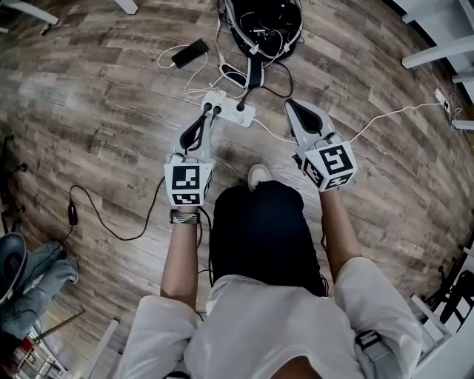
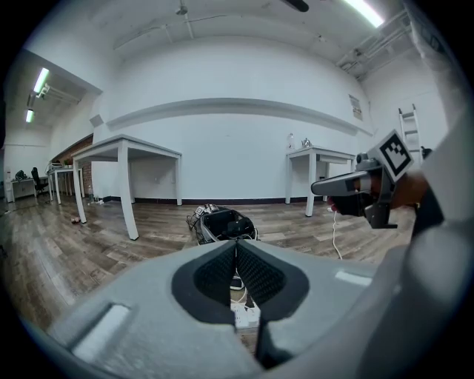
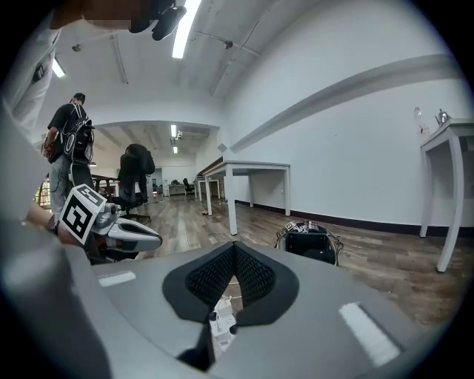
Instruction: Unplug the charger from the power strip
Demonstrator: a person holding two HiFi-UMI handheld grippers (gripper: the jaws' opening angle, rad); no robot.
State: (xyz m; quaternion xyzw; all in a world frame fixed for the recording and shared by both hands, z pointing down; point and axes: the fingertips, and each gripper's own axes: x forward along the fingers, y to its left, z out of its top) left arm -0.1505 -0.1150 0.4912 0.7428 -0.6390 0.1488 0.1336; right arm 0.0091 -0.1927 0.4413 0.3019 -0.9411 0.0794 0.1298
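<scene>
By way of markings, only black-and-white square patterns on the left marker cube (image 1: 187, 183) and the right marker cube (image 1: 331, 164). Also a small wall sign (image 2: 356, 108) in the left gripper view, too small to read.

White power strip (image 1: 229, 109) flat on the wood-plank floor (image 1: 111, 111), just ahead of a white shoe (image 1: 258, 175). Two black plugs (image 1: 212, 110) seated side by side at its left end. A third black plug (image 1: 241, 106) further right, its black cable running up toward a black bag (image 1: 263, 22). Which of these belongs to the charger: not to be told. Dark phone (image 1: 190, 53) with a white cable beyond the strip, up and to the left.

Left tongs (image 1: 205, 117) shut tight, ribbed pads pressed together, nothing gripped. In the head view, tip directly over the strip's left end, at the two plugs; touching or merely above, not clear from there. In the left gripper view, strip visible low down through the gap behind the closed pads, below and ahead of the tip.

Right tongs (image 1: 292, 109) likewise shut and empty. In the head view, tip off the strip's right end, near but apart. In the right gripper view, strip again low beneath the closed pads.

Both tongs side by side, aimed forward and slightly downward, with the strip lying across between their tips.
</scene>
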